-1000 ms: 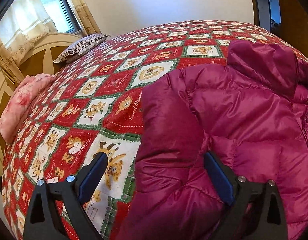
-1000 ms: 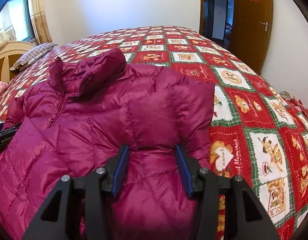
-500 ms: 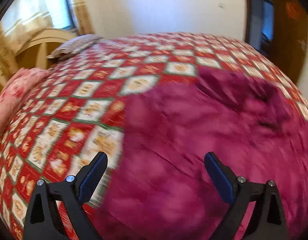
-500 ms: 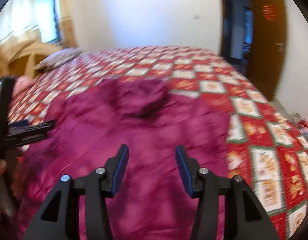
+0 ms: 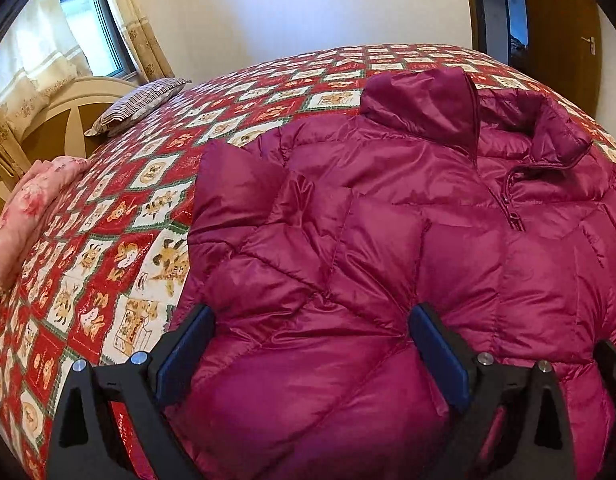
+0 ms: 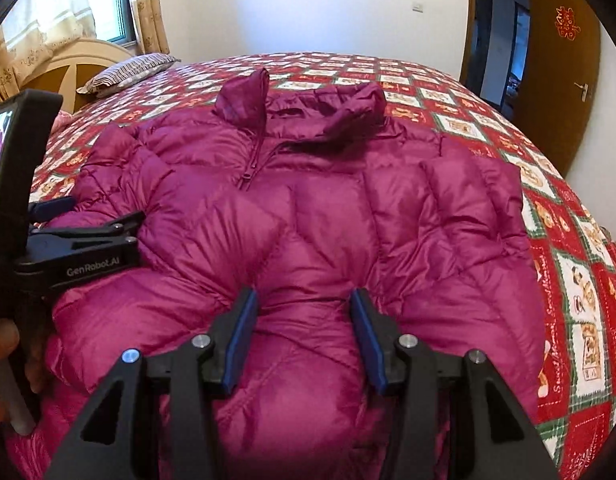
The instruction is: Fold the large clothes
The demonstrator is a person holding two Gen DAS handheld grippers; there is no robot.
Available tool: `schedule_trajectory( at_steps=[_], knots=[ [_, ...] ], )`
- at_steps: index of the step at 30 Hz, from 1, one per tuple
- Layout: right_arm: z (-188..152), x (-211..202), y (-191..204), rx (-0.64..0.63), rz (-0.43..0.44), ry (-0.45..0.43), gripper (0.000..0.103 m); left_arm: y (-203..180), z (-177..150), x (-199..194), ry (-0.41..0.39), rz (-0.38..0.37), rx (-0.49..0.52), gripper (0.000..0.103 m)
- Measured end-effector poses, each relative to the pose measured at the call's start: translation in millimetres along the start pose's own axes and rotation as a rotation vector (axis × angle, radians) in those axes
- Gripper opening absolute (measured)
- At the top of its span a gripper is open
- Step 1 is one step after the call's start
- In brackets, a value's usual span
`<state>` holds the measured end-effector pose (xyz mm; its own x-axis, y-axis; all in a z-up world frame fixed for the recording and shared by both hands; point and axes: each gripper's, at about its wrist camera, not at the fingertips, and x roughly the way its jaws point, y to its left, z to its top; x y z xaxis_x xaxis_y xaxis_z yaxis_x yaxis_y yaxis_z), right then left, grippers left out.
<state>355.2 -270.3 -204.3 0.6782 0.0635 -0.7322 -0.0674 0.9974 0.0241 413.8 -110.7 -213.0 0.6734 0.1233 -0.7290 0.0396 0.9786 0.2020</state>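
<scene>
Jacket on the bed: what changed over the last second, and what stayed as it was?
The jacket has swung across both views: its collar now sits mid-frame and the zipper faces the cameras. Left hand-held gripper and right hand-held gripper keep the same jaw widths with jacket fabric bunched between their pads. The quilt and pillows are unchanged.

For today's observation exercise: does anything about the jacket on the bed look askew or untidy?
Yes. The magenta puffer jacket lies front-up on the quilt, but its collar is crumpled and stands unevenly, the zip is open at the top, and the body is bunched.
</scene>
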Motion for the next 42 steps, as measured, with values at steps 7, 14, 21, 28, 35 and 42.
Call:
schedule_trajectory(
  at_steps=[7, 14, 21, 28, 35, 42],
  knots=[
    [-1, 3, 1, -0.002, -0.006, 0.001, 0.052, 1, -1, 2, 0.005, -0.01, -0.004, 0.099],
    [0, 4, 3, -0.018, -0.024, 0.003, 0.052, 1, 0, 3, 0.004, -0.008, -0.003, 0.099],
    [-1, 5, 6, -0.031, -0.04, 0.005, 0.052, 0, 0, 2, 0.004, -0.007, -0.001, 0.099],
    [9, -10, 0, -0.051, 0.005, 0.038, 0.069, 27, 19, -26, 0.045, -0.059, 0.001, 0.099],
    [70, -25, -40, -0.022, 0.023, -0.018, 0.077, 45, 107, -47, -0.059, -0.111, -0.003, 0.099],
    [134, 11, -91, 0.117, -0.009, -0.028, 0.077, 25, 205, 27, 0.058, -0.146, -0.112, 0.099]
  ],
)
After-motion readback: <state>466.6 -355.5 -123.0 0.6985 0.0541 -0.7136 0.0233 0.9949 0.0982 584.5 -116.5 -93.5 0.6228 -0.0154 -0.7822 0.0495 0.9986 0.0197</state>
